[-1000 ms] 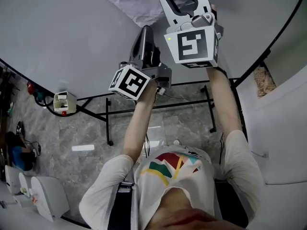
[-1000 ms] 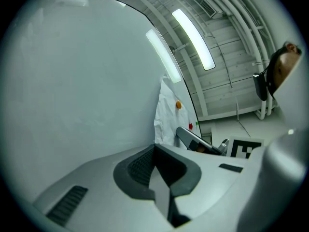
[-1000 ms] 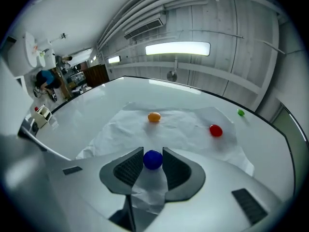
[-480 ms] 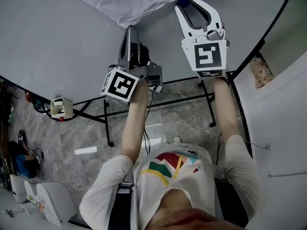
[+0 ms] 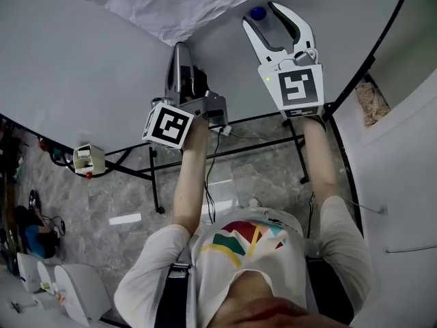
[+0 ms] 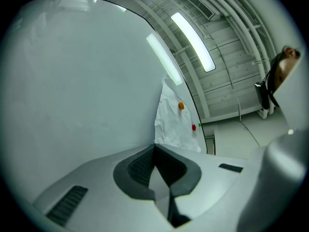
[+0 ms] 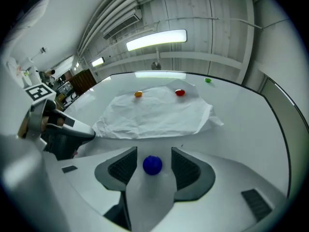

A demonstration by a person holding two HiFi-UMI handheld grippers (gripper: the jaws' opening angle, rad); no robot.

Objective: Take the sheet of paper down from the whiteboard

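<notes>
My right gripper's [image 5: 265, 18] jaws have just been opening and stand apart around a blue magnet [image 7: 153, 165], not pinching it, my left gripper [image 6: 155, 153] is closed and empty, and the crumpled paper [image 7: 154, 112] sits on the whiteboard [image 7: 241, 115] just beyond, pinned by orange [image 7: 138, 94] and red magnets [image 7: 179, 93].

The paper [image 5: 171, 5] hangs on the whiteboard [image 5: 82, 74]. A first magnet [image 7: 138, 94] and a second magnet [image 7: 179, 93] sit along its top edge, and a third magnet [image 7: 207, 80] sits on bare board beyond. The left gripper [image 5: 179, 46] is clamped on the paper's lower corner. To its right, below the paper, a fourth magnet [image 7: 153, 165] lies between the jaws of the right gripper [image 7: 153, 157]. Those jaws have just been opening and stand clear of it.
</notes>
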